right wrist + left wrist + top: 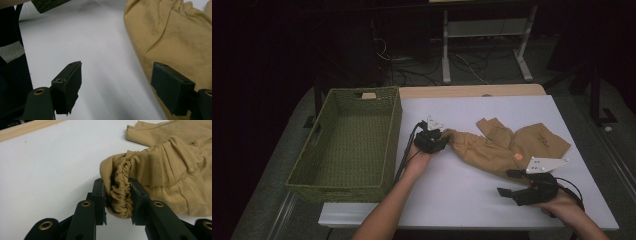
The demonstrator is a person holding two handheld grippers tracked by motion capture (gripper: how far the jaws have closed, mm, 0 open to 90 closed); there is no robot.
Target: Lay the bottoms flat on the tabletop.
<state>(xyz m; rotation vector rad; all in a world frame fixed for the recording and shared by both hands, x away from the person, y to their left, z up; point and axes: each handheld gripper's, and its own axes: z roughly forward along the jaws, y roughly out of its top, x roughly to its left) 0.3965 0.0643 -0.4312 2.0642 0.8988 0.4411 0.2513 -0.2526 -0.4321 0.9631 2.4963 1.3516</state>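
Right forearm: coming in from the bottom right corner of the high view, hand lying low at the near table edge.
Right gripper (510, 182): lying near the table, pointing left, jaws standing wide apart with nothing between them; one jaw is hanging over the garment's near edge in the right gripper view.
Left forearm: reaching up from the bottom centre, wrist bent, palm cupping the tool from below.
Left gripper (443, 136): pointing right, jaws clamping a bunched, gathered hem of the tan garment (175, 170).
Tan garment: lying rumpled on the white table (472, 185) between the two grippers, its left end being pinched.
Green woven basket (388, 145): sitting at the table's left side, just beside the left hand.
Room: lying dark beyond, with cables and a metal stand (446, 50) on the floor.
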